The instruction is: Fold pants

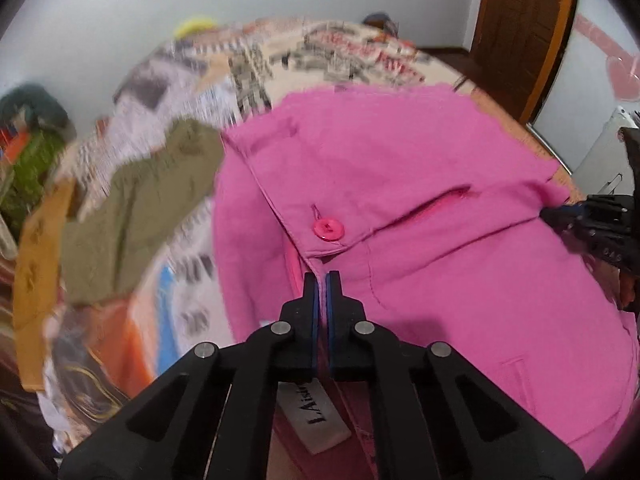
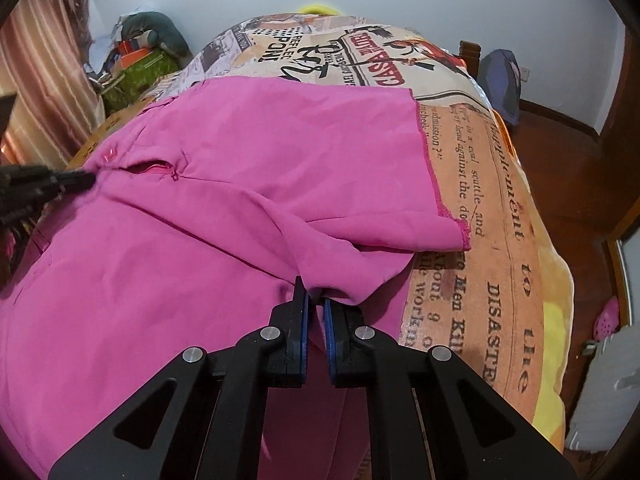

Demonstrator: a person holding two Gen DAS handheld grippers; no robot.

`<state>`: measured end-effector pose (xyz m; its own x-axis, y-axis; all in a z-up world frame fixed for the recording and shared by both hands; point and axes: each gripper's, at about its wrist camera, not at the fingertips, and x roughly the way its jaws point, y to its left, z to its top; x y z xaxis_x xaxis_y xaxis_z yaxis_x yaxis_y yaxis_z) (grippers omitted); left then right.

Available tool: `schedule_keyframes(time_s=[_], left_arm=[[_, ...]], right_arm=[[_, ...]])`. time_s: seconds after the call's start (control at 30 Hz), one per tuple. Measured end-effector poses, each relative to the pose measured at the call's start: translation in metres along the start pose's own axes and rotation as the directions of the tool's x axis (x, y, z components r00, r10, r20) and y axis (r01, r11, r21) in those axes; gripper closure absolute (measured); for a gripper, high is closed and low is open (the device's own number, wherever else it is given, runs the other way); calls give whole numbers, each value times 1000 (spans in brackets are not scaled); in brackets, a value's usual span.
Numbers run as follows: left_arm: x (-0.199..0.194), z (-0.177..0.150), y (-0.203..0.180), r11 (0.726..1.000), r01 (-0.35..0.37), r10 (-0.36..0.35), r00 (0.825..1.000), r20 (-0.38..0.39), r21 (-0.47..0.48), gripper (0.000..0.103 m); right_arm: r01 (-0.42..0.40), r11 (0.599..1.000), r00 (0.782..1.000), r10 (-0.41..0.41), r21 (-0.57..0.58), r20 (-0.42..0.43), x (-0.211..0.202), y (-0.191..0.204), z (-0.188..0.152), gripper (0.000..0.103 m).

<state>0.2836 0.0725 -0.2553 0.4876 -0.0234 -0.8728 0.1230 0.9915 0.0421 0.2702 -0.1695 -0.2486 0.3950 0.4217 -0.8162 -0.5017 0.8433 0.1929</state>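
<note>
Pink pants (image 1: 420,208) lie on a bed with a newspaper-print cover (image 1: 304,56). My left gripper (image 1: 321,278) is shut on the waistband just below the pink button (image 1: 328,229); a white label (image 1: 316,416) hangs under it. My right gripper (image 2: 316,294) is shut on a bunched fold of the pants (image 2: 224,184) near the crotch seam. One pant leg lies folded across, its hem (image 2: 430,160) toward the right. The right gripper also shows at the right edge of the left wrist view (image 1: 552,214), and the left gripper at the left edge of the right wrist view (image 2: 86,178).
An olive garment (image 1: 140,208) and a mustard one (image 1: 40,280) lie left of the pants. Piled clothes (image 2: 136,60) sit at the far left by a curtain. The bed cover (image 2: 500,208) drops off at the right to a wooden floor (image 2: 568,152).
</note>
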Motion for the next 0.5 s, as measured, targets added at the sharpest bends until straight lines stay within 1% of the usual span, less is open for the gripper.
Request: schedule_keyframes(time_s=[0.07,0.13,0.2,0.23,0.3,0.33,0.43,0.47,0.5], left_arm=[[0,-1,3,1000,14,-14,1000,6,-14,98],[-2,1,8,999,26,-26,1000,4,-34,94],[-5,0,14,997,40,-40,999,-1,-58,91],[-8,0,16,997,43,-43,999,-1,-67,90],[-18,1,21,996,39,-38,999,18,-83,84],[-23,2,22,996,32,-29,999,32,-87,83],[-38,10,25,995,33,-27,997,70,-93,80],[-40,14,25,995,36,-28,996,81,-97,77],[-42,17,26,994,35,-27,996,88,-99,73]], right_arm=[[-10,1000,1000,10,18,-7,0,-1,-1,97],[-9,999,1000,9,38,-9,-1,-3,-1,97],[-5,998,1000,6,60,-13,-5,-4,-2,90],[2,998,1000,-1,63,-14,-8,-4,-3,89],[19,998,1000,-18,66,-15,-15,-4,-4,86],[24,997,1000,-23,68,-12,-19,-5,-4,84],[31,996,999,-33,78,27,-37,-9,2,83],[36,996,998,-39,80,45,-42,-10,5,81],[40,996,997,-45,82,63,-47,-12,9,75]])
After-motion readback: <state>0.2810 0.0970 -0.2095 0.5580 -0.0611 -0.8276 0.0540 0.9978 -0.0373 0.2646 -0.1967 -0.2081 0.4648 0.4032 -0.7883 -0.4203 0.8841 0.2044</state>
